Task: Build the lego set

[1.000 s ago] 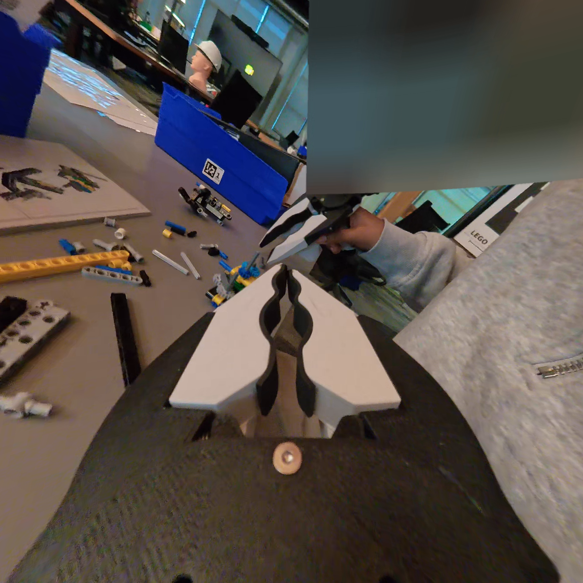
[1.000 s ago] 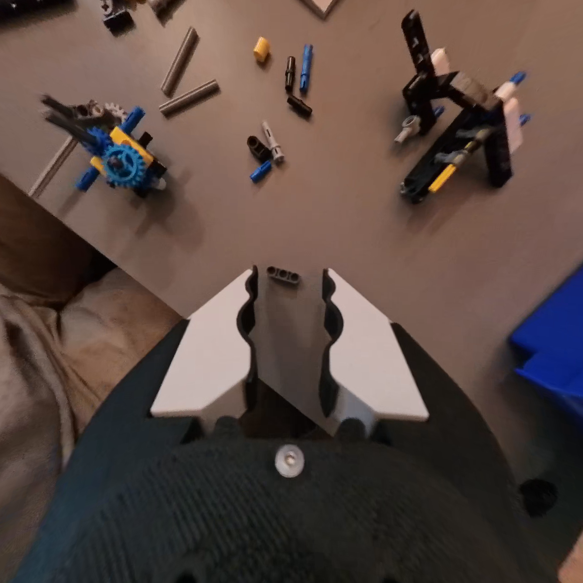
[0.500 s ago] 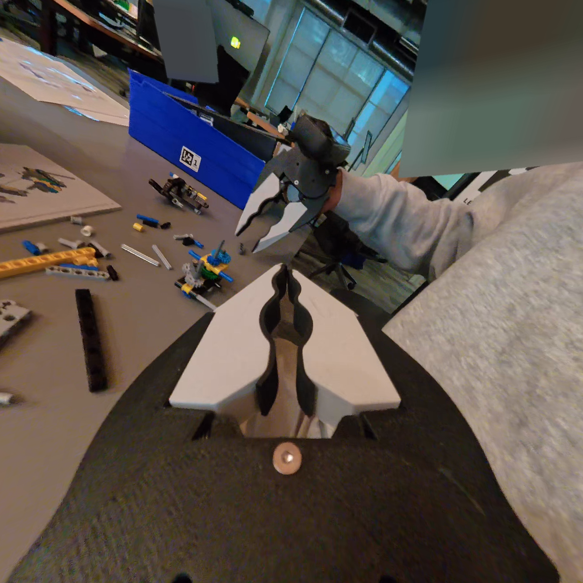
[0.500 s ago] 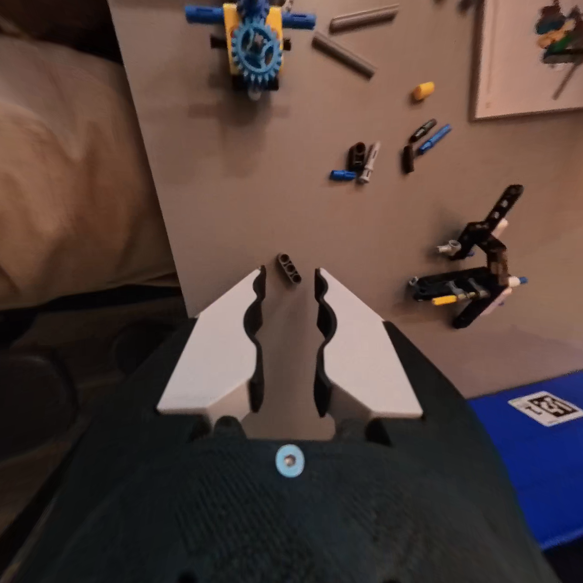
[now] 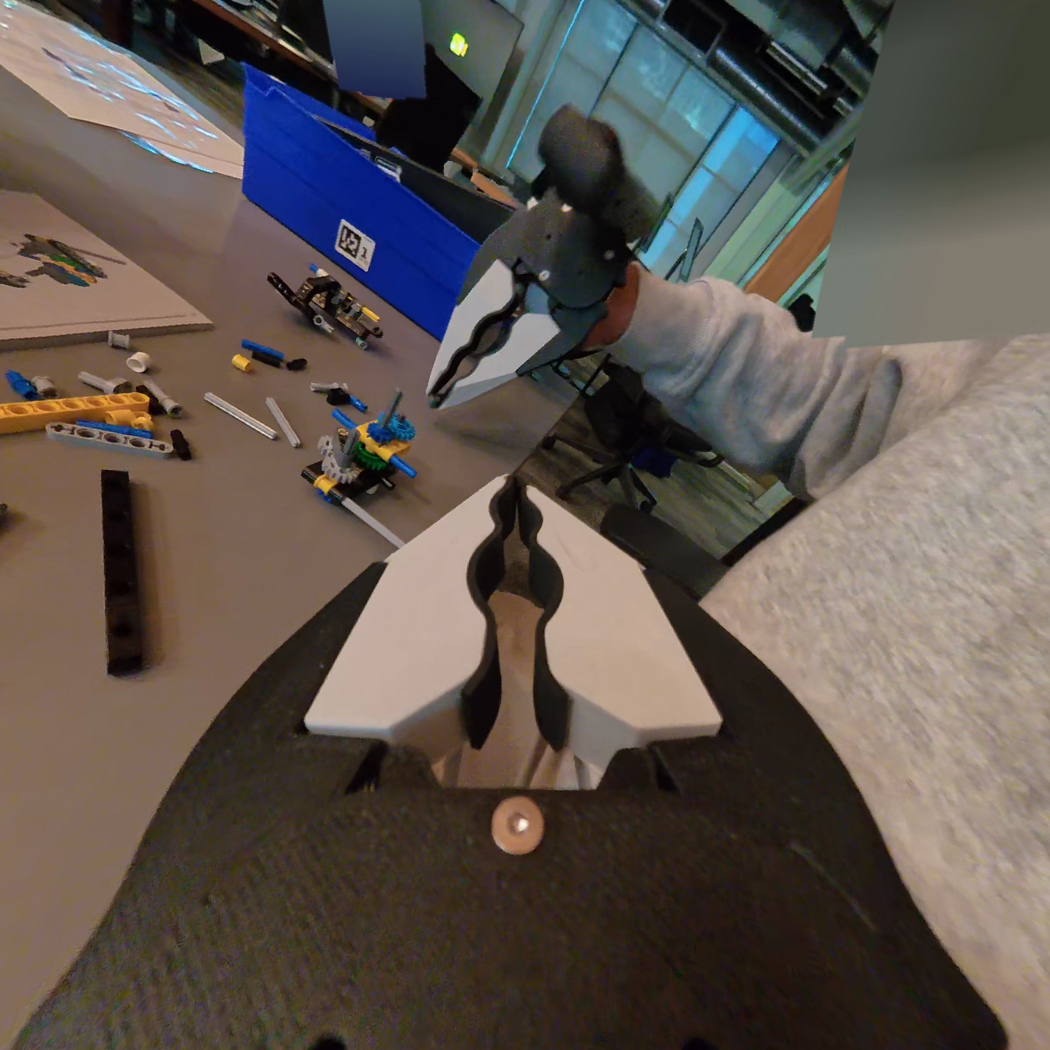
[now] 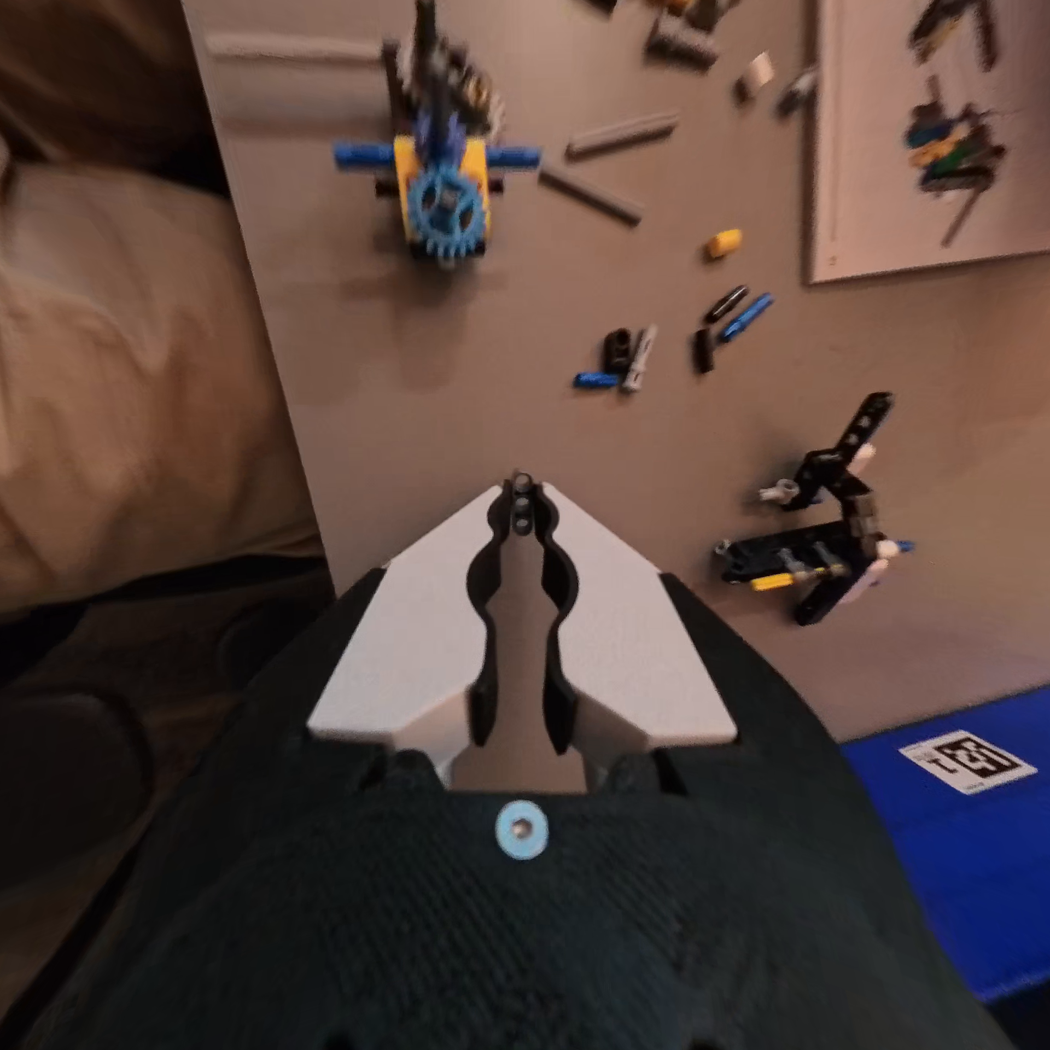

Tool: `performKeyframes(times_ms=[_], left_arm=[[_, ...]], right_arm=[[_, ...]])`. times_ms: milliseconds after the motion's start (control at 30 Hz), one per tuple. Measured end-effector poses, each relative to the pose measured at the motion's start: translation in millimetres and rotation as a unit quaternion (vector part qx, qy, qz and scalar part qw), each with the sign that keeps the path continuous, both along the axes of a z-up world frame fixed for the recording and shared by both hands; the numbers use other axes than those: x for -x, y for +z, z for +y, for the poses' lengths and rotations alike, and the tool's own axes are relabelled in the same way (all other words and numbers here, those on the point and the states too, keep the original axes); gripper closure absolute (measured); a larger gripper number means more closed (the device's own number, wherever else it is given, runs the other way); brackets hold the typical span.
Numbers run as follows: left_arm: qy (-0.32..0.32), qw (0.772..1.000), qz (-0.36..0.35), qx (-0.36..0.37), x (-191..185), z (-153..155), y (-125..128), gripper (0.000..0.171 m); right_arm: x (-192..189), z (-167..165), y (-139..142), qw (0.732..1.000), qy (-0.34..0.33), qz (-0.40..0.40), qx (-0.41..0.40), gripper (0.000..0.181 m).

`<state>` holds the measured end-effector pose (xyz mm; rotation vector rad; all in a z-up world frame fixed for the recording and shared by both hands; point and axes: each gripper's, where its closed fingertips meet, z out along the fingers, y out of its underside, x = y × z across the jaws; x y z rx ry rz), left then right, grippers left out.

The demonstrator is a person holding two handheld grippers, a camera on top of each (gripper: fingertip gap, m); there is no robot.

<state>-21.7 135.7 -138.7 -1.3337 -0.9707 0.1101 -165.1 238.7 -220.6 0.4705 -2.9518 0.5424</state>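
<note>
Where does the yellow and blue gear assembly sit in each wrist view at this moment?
Left wrist view: the gear assembly stands on the table left of centre, just beyond the left gripper.
Right wrist view: it lies in the upper part, left of centre, near the table edge, blurred.
Shared landmark: the blue bin, at lower right in the right wrist view.

A grey bench (image 5: 238,568) fills the near ground, its surface matte under dim indoor light. Beyond it stands a tall wall of glass panels (image 5: 653,130) glowing blue-green. A black wheeled office chair (image 5: 625,437) sits on the dark floor, which may be carpet. Long desks (image 5: 273,34) recede at the back.
</note>
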Motion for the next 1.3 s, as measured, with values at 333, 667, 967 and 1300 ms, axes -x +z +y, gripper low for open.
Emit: performKeyframes(times_ms=[333, 667, 967, 1300], left_arm=[[-0.036, 0.991, -0.022, 0.125, 70, 26, -30, 0.158], [-0.004, 0.987, -0.023, 0.158, 96, 32, -48, 0.163], [-0.007, 0.989, -0.021, 0.148, 97, 33, -48, 0.169], [-0.009, 0.989, -0.021, 0.147, 97, 34, -49, 0.169]], right_arm=[[-35, -59, 68, 0.996, -0.011, -0.001, 0.088, 0.175], [-44, -78, 55, 0.999, 0.032, -0.002, 0.029, 0.175], [-46, -80, 46, 0.998, 0.069, 0.002, 0.006, 0.175], [-50, -78, 40, 0.994, 0.095, -0.037, -0.048, 0.175]])
